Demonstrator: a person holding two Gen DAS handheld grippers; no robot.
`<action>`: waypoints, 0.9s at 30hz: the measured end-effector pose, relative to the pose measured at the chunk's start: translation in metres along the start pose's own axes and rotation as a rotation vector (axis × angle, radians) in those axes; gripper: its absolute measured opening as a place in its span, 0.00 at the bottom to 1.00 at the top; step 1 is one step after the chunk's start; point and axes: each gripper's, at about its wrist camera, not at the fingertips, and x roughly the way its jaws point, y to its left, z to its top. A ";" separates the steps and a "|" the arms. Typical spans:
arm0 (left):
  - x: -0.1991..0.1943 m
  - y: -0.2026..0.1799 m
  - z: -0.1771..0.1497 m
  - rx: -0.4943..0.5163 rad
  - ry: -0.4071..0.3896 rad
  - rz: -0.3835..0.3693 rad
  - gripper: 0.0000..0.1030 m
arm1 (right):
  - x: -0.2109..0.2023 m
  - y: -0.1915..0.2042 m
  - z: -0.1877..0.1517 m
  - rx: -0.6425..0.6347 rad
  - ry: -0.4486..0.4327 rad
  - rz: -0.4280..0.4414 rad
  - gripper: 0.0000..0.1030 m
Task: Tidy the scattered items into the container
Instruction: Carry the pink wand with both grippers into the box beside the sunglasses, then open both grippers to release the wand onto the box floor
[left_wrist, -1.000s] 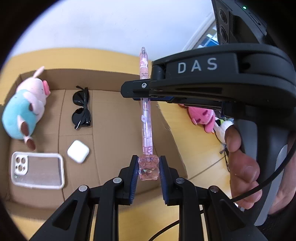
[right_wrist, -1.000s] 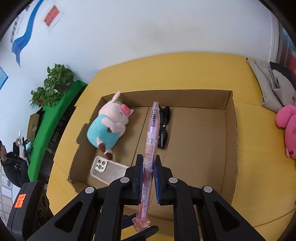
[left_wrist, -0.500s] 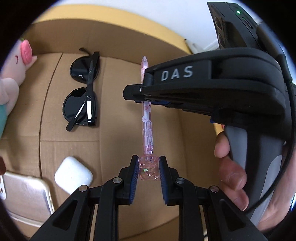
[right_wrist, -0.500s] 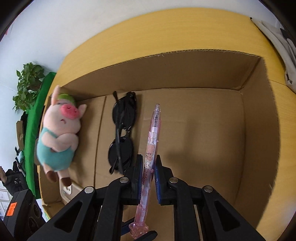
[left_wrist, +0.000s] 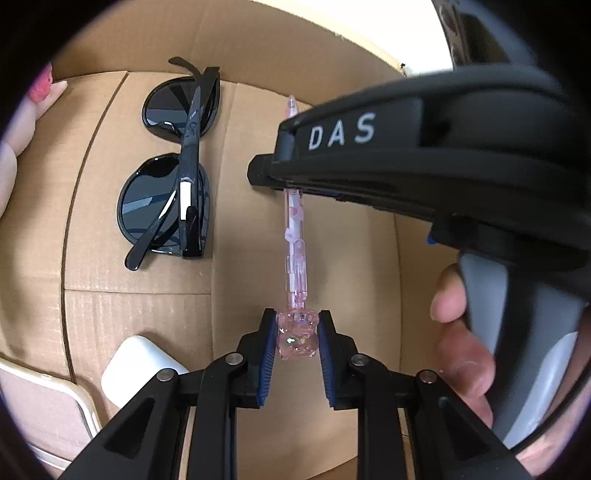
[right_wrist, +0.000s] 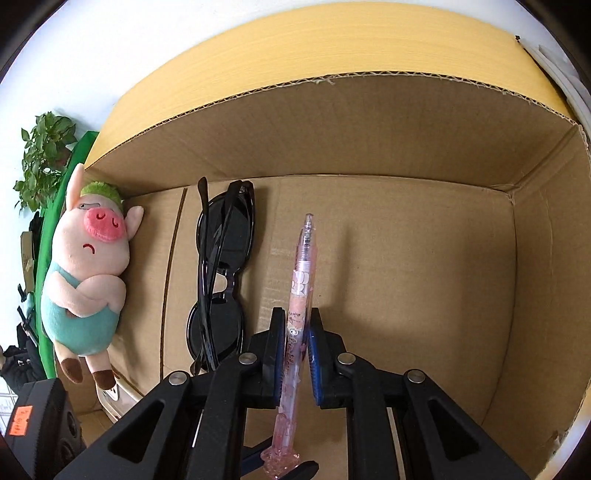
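Note:
A clear pink pen (right_wrist: 301, 284) with a bear-shaped end cap (left_wrist: 297, 334) is held low inside the cardboard box (right_wrist: 369, 122), just above its floor. My left gripper (left_wrist: 297, 338) is shut on the bear cap. My right gripper (right_wrist: 297, 332) is shut on the pen's barrel, and its body crosses the left wrist view (left_wrist: 406, 155). The pen's tip points toward the box's far wall.
Inside the box lie black sunglasses (right_wrist: 221, 273) just left of the pen, a plush pig (right_wrist: 88, 273) at the far left, a white earbud case (left_wrist: 142, 369) and a phone in a clear case (left_wrist: 40, 410). The box's right wall (right_wrist: 546, 277) stands close by.
Both grippers have moved forward and down into the box with the pen held between them; the box floor and sunglasses now look much closer.

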 end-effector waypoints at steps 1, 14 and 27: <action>0.000 0.000 0.000 0.002 -0.001 -0.001 0.20 | 0.000 0.000 -0.001 -0.002 -0.002 0.001 0.12; -0.008 -0.002 0.000 0.026 -0.045 0.039 0.33 | -0.015 -0.008 -0.008 0.013 -0.064 0.011 0.43; -0.095 -0.031 -0.063 0.257 -0.361 0.234 0.67 | -0.115 0.006 -0.076 -0.066 -0.284 0.001 0.91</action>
